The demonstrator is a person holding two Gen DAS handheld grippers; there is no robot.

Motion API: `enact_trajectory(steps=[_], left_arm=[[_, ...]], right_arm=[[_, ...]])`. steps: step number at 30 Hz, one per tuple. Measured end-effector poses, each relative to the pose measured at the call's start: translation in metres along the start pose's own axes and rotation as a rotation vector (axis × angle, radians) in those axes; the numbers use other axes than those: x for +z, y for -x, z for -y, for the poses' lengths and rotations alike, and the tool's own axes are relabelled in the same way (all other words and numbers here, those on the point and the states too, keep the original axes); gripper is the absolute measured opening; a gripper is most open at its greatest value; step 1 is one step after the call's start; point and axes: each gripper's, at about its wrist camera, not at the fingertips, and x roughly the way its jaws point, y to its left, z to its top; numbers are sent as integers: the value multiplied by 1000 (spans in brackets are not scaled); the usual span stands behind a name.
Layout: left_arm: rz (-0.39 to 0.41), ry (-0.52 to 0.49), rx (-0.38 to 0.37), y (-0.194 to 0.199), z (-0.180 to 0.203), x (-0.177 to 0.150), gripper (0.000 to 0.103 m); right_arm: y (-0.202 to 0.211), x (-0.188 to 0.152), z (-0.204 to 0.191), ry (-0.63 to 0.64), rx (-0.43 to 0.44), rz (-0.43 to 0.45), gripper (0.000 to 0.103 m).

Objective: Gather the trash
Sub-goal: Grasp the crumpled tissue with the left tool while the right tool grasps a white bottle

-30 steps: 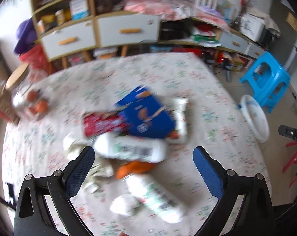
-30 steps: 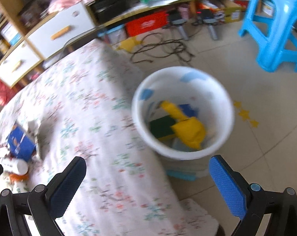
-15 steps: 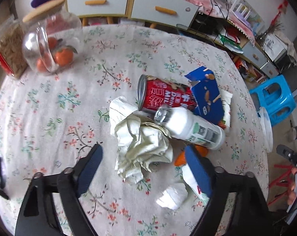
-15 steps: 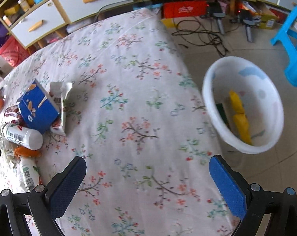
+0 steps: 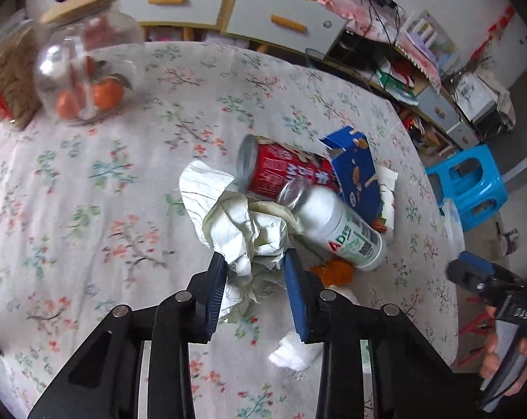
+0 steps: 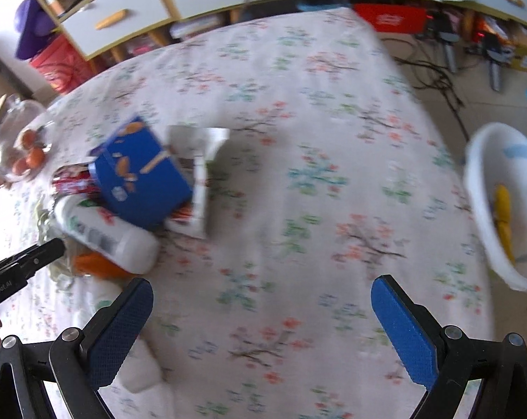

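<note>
Paper wad (image 5: 246,230) sits pinched between closing left jaws.

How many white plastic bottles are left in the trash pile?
2 visible. One white bottle lies against the red can and blue box. A second bottle is mostly hidden behind the left tool; more may be covered.

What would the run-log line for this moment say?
left tongs: just closing on crumpled paper | right tongs: open, empty, over tablecloth | white bin: beside table, holds yellow wrapper
</note>
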Motion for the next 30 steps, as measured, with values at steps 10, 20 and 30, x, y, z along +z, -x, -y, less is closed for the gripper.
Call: enact_trajectory(steps=[10, 20, 30], left_arm=[[46, 37, 52, 31, -49, -11, 35], [39, 85, 42, 44, -81, -24, 35], [32, 73, 32, 44, -78, -22, 35]], right_arm=[[-34, 10, -66, 122, 61, -9, 99], [-73, 14, -123, 321, 79, -28, 89], [-110, 16, -131, 336, 82, -119, 44]])
